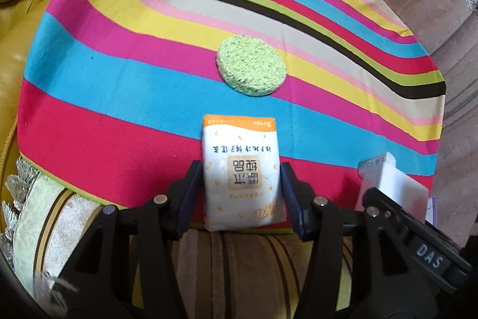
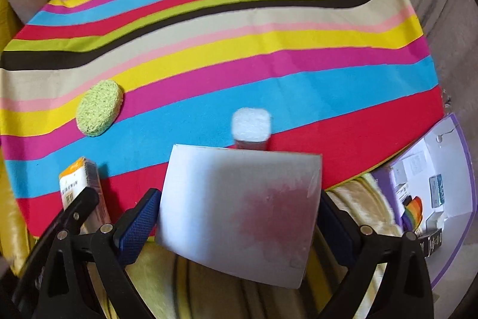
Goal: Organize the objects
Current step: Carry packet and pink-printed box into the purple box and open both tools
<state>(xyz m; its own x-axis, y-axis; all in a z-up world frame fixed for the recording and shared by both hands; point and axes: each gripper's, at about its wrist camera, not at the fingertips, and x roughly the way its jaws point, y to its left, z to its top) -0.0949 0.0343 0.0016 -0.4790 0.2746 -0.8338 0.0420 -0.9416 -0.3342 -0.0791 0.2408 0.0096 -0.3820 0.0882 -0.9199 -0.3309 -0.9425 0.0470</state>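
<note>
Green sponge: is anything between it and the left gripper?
Yes. The tissue pack sits clamped in the left gripper, directly in front of the green sponge. Beyond the pack, only bare striped cloth lies before it.

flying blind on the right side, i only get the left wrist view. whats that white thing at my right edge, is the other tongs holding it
Observer: Yes. The right tongs hold a plain white box between their blue pads, tilted, above the near edge of the striped cloth.
Operator: anything behind that box i cant see
Observer: A small clear container with a white top stands on the cloth just beyond the box.
Operator: and further right
Observer: An open white box with a purple rim sits past the cloth's right edge, with small packages inside.
Operator: my tissue pack looks ok from there
Observer: Your left tongs hold the tissue pack upright beside the white box.
</note>
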